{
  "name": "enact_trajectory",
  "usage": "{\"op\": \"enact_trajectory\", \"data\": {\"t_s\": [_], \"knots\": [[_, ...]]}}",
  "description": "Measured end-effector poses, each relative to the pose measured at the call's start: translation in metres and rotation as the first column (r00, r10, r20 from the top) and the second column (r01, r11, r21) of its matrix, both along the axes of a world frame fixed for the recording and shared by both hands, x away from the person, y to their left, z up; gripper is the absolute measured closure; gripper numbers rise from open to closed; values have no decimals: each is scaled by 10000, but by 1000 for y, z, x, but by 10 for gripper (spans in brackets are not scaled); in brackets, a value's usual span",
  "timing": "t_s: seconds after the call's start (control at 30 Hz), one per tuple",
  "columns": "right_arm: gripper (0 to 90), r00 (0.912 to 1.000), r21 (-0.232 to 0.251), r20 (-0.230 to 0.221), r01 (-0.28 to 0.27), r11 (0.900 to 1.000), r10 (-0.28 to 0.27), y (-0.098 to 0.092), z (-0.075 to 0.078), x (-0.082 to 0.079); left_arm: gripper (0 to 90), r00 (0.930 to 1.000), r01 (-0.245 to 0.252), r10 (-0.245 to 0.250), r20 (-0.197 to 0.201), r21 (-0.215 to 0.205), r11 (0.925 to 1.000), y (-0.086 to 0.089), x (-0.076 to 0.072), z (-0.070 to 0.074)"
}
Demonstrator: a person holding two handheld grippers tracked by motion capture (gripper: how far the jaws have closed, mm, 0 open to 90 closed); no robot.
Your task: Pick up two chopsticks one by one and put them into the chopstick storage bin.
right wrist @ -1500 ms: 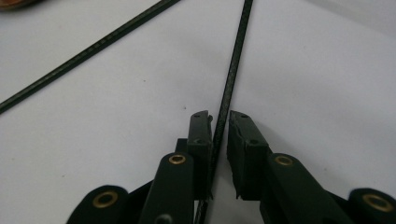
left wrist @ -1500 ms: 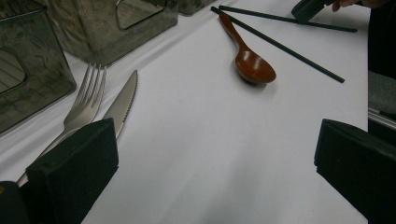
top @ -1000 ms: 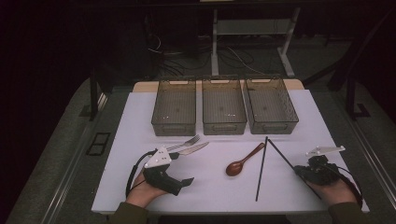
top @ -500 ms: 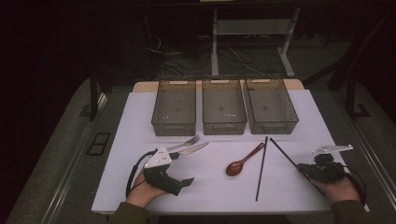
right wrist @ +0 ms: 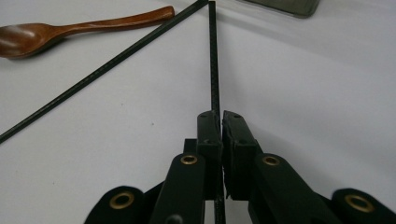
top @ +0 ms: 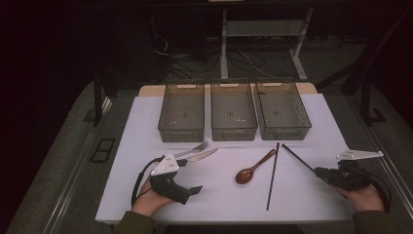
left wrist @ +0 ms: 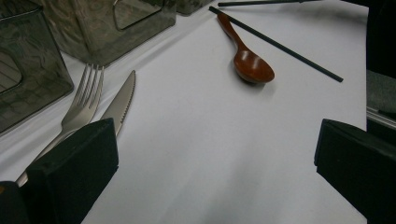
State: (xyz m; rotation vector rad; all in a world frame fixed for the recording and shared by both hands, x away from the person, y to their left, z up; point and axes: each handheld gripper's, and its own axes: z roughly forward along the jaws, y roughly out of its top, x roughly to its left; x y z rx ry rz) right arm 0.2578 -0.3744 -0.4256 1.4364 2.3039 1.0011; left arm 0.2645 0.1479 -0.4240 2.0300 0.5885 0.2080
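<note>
**Q:** so what's your right gripper (right wrist: 220,122) actually got hold of here?

**A:** your jaws are pinched tight on one black chopstick (right wrist: 214,60), gripping it near its close end. Its long axis runs straight on from the jaws, away from you toward the right-hand bin (top: 283,110). In the high view the same stick (top: 299,158) slants up and left from your right gripper (top: 325,173), with its far tip nearly meeting the top of the second chopstick (top: 272,175)

**Q:** and your other hand?

**A:** your left gripper (top: 187,189) sits on the near left of the white mat (top: 219,195), jaws spread wide with nothing between them. The fork (left wrist: 84,102) and knife (left wrist: 122,99) lie just beside its left jaw, so that hand is closer to those two; your right is the only one near the sticks

**Q:** anything in your way?

**A:** I'd say not much. The wooden spoon (top: 253,167) lies just left of the loose chopstick, handle pointing up toward the bins, well apart from your grip. Three clear bins stand in a row at the far edge; the middle bin (top: 233,112) and left bin (top: 182,113) look empty. Watch the held stick's far tip as you swing, it could nudge its twin
</note>
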Motion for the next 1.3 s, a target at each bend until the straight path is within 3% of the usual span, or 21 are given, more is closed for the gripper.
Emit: {"op": "enact_trajectory", "data": {"t_s": [0.3, 0.67, 1.3], "knots": [[864, 9984, 659, 466, -357, 9972, 326, -3, 12, -7, 0, 10000, 40, -40, -29, -12, 10000, 0, 1, -1], [863, 9915, 1039, 863, -1059, 9889, 971, 7, 23, -6, 0, 10000, 54, -54, 1, 63, 10000, 3, 2, -1], [863, 9723, 1355, 1376, -2075, 9688, 1890, 41, 38, 15, 0, 9997, 166, -165, -154, 33, 9999, 10, 8, -6]]}}
